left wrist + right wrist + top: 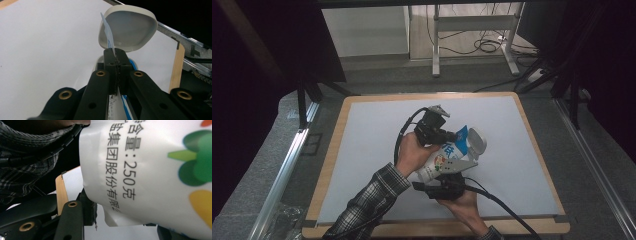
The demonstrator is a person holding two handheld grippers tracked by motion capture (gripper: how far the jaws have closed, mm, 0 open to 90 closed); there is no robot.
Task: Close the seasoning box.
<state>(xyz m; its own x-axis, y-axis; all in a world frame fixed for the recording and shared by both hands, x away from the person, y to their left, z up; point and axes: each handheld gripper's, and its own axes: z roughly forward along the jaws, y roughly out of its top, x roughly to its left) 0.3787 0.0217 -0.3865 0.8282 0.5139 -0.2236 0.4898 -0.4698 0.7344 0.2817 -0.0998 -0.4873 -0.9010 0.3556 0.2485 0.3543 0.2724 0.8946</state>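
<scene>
Tilting over white bowl (477,140) — printed pouch (443,160), both claws clamped.

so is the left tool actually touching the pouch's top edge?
Touching. In the left gripper view the left tool has its jaws shut on the thin top edge of the pouch, which sticks up between them toward the white bowl.

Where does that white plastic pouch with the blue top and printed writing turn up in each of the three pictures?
High view: the white printed plastic pouch lies mid-table, between both hands.
Left gripper view: its thin blue-edged top rises from the shut left tongs, in front of a white bowl.
Right gripper view: its printed side covers the upper right.
Shared landmark: the pale table mat, with its wooden edge.
</scene>
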